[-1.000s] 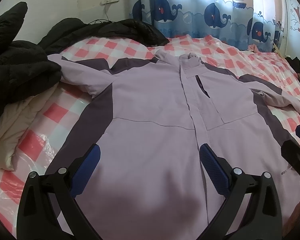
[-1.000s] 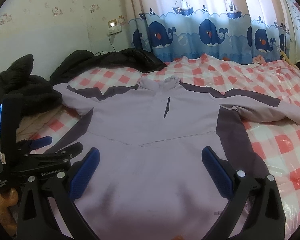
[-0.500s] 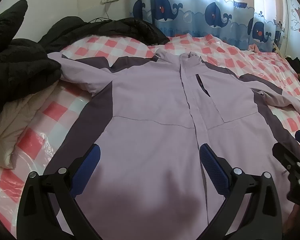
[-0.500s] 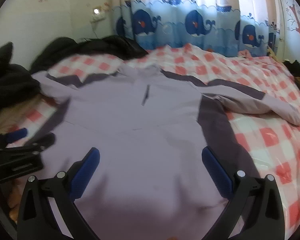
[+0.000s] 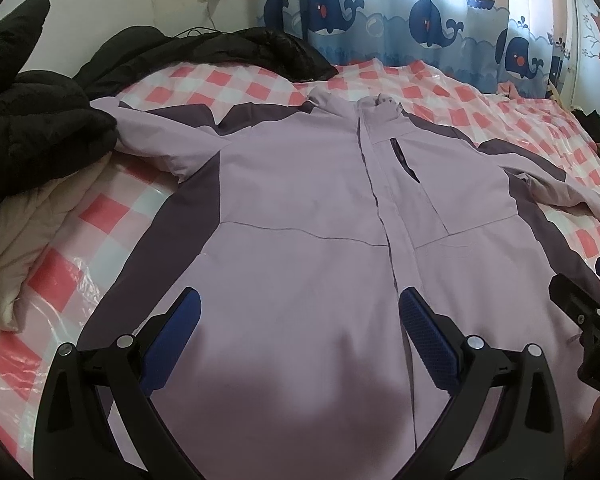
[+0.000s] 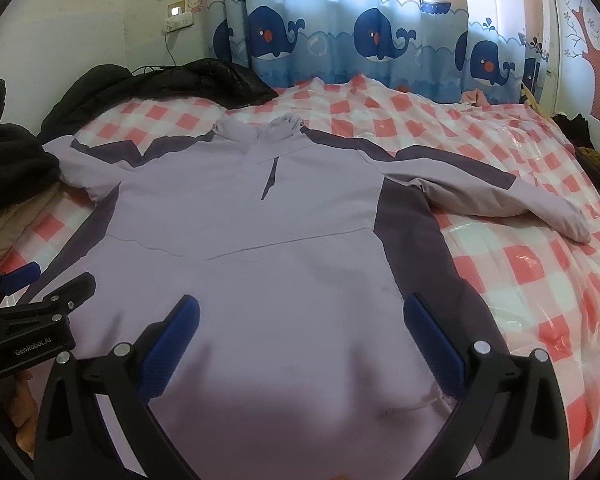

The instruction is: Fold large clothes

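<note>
A lilac jacket [image 5: 300, 208] with dark purple side panels lies flat, front up, on the bed; it also shows in the right wrist view [image 6: 252, 232]. Its sleeves spread out to both sides, the right sleeve [image 6: 500, 196] bent across the bedding. My left gripper [image 5: 300, 320] is open and empty above the jacket's lower front. My right gripper [image 6: 300, 320] is open and empty above the hem area. Each gripper shows at the edge of the other's view, the right one in the left wrist view [image 5: 580, 312], the left one in the right wrist view [image 6: 40, 308].
The bed has a pink and white checked cover under clear plastic [image 6: 520, 280]. Black coats [image 5: 40, 120] are piled at the left and along the far wall [image 6: 180, 80]. A whale-print curtain [image 6: 360, 40] hangs behind. A beige duvet [image 5: 28, 232] lies at the left edge.
The right wrist view swung a little right and then back, and now sits slightly higher. The left gripper barely moved. Both grippers stayed open.
</note>
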`<state>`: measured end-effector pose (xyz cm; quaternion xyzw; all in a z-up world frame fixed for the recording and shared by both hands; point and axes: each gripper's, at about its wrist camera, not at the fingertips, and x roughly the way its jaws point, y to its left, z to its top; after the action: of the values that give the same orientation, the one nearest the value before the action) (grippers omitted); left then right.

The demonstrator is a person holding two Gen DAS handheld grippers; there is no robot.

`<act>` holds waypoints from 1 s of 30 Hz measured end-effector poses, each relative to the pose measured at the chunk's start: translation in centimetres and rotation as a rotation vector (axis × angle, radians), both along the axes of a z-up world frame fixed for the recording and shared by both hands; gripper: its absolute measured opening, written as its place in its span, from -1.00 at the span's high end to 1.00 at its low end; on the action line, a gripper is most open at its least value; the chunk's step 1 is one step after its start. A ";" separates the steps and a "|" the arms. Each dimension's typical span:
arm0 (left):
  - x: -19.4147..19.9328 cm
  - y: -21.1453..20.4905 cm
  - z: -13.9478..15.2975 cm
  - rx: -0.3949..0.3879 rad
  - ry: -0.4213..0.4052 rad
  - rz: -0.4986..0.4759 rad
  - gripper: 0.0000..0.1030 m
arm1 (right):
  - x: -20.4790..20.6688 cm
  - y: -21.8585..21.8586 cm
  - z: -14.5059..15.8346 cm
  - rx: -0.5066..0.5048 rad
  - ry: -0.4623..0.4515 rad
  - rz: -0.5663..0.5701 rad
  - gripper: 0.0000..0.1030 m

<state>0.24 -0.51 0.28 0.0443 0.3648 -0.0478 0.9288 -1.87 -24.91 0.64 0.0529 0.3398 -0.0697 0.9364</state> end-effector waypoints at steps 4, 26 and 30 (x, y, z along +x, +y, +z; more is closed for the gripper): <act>0.1 0.0 -0.1 -0.004 0.004 0.002 -0.85 | 0.0 0.0 0.0 0.000 0.001 -0.001 -0.90; 0.1 -0.5 -0.5 -0.001 0.010 -0.002 -0.85 | 0.1 -2.1 0.9 0.069 -0.011 0.003 -0.90; 0.1 -0.6 -0.4 0.002 0.005 -0.001 -0.85 | -0.2 -10.4 1.8 0.277 -0.062 -0.053 -0.90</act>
<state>0.38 -1.06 -0.14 0.0455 0.3671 -0.0479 0.9278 -2.04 -35.31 2.47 0.1926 0.3156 -0.0451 0.9280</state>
